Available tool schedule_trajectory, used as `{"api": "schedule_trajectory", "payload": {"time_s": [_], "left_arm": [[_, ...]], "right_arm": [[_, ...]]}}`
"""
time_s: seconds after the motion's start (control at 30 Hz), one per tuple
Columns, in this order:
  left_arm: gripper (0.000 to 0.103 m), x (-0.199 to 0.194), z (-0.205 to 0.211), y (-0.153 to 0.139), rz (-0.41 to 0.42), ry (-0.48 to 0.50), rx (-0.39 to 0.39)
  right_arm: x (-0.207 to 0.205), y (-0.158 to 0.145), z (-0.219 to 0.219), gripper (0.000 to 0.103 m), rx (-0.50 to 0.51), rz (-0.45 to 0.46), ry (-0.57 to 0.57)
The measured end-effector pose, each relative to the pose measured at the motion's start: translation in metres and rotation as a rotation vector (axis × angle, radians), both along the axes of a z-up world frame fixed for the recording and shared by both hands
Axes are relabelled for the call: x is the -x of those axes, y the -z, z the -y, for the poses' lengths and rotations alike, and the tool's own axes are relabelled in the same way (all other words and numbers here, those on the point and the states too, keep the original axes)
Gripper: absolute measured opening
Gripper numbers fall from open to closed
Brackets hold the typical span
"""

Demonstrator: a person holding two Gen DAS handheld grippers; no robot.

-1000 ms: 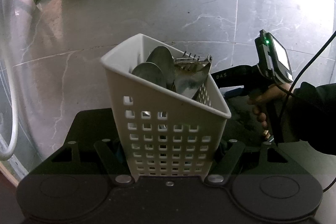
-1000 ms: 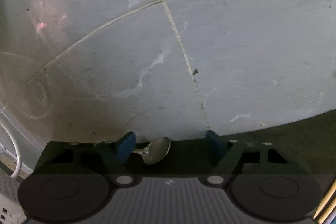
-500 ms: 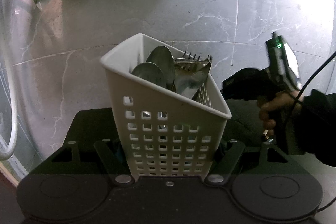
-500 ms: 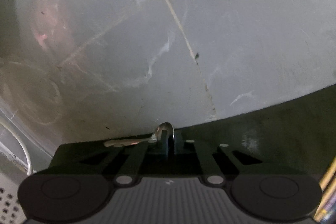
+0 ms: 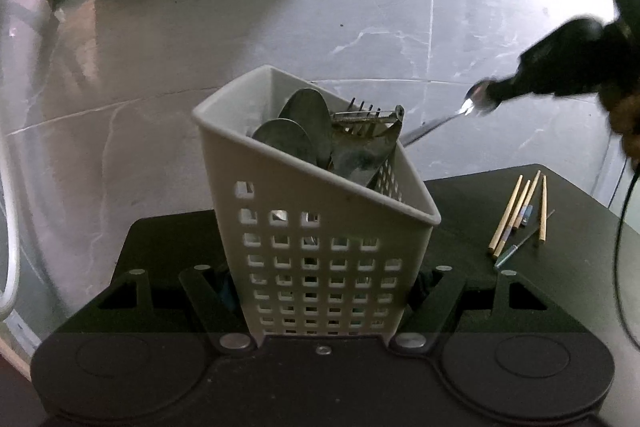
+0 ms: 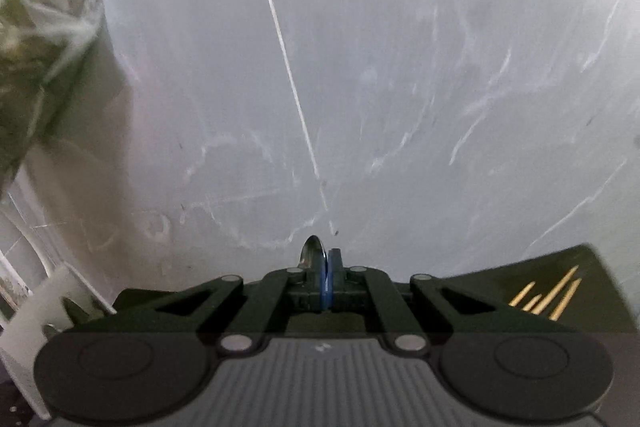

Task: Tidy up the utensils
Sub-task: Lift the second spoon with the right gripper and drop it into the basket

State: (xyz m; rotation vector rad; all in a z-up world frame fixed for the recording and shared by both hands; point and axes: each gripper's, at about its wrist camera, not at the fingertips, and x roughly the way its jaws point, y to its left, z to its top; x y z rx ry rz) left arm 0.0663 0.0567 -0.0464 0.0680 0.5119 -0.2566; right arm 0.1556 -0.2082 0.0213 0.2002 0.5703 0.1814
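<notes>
A: What are the left tongs point(image 5: 320, 287) doing?

B: Clamping the white basket point(image 5: 320, 227) near its base, one finger on each side wall. Basket is tilting a bit toward the right side, mouth opening that way. My read: it's being presented so the other hand can drop things in without reaching over the rim.

A: Contents?

B: Spoons point(image 5: 296, 135), a fork and a flat slotted tool are standing in it, heads up.

A: Right tongs point(image 6: 326, 267)?

B: Pressed together on a spoon point(image 6: 312, 251). In the right wrist view only the bowl tip is poking above the blue pads. In the left wrist view the spoon point(image 5: 440, 123) is hanging in the air right of the basket, handle pointing toward the rim, not inside yet.

A: Why gripping at the bowl end?

B: Probably so the handle goes in first and the spoon ends heads-up like the rest.

A: What's remaining?

B: Chopsticks point(image 5: 520, 211) and a thin blue-tipped stick are lying on the dark table point(image 5: 480, 195), well apart from the basket.

A: Risks?

B: Handle catching on the slotted tool at the rim. Needs a steeper angle, I'm guessing.
</notes>
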Motion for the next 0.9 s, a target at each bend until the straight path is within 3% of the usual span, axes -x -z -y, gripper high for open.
{"api": "schedule_trajectory", "payload": {"time_s": [0.4,0.63,0.9], "left_arm": [[0.076,0.004,-0.007,0.000,0.007,0.041,0.005],[0.076,0.005,-0.011,-0.002,0.008,0.058,0.007],[0.076,0.005,-0.013,-0.003,0.006,0.068,0.005]], "right_arm": [[0.068,-0.097,-0.008,0.001,0.052,0.175,-0.094],[0.087,-0.119,-0.040,0.001,0.107,0.206,-0.207],[0.097,-0.109,-0.075,0.001,0.199,0.145,-0.360]]}}
